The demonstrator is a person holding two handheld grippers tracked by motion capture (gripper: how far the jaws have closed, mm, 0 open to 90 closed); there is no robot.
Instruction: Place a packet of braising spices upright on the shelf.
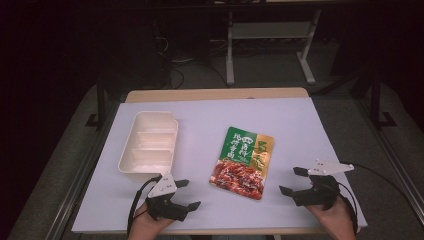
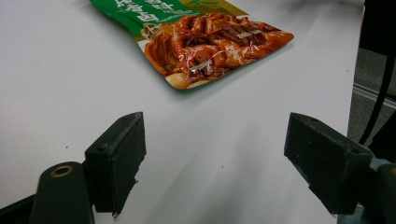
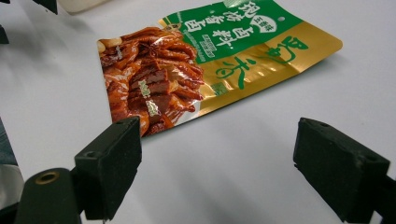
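So both grippers were sitting at the near edge of the table [image 1: 300, 107], one on each side of the food pouch [image 1: 243, 162], and neither was touching anything. The left gripper [image 1: 190, 194] had its jaws spread wide with nothing between them. From its own camera the pouch [image 2: 201, 39] lay ahead and a bit toward the right-hand jaw, near but clearly apart, with bare white table surface in between. The right gripper [image 1: 293, 180] was wide open too and holding nothing. In its view the pouch [image 3: 205, 65] sat just ahead, its meat-picture end close to the left-hand jaw tip, though I couldn't tell whether it actually touched.

The pouch was lying flat, green and gold top end pointing away from both grippers, photo end nearest them. Past the left gripper, farther out, there was a white plastic tray [image 1: 149, 145] with compartments, well apart from the pouch and looking empty.
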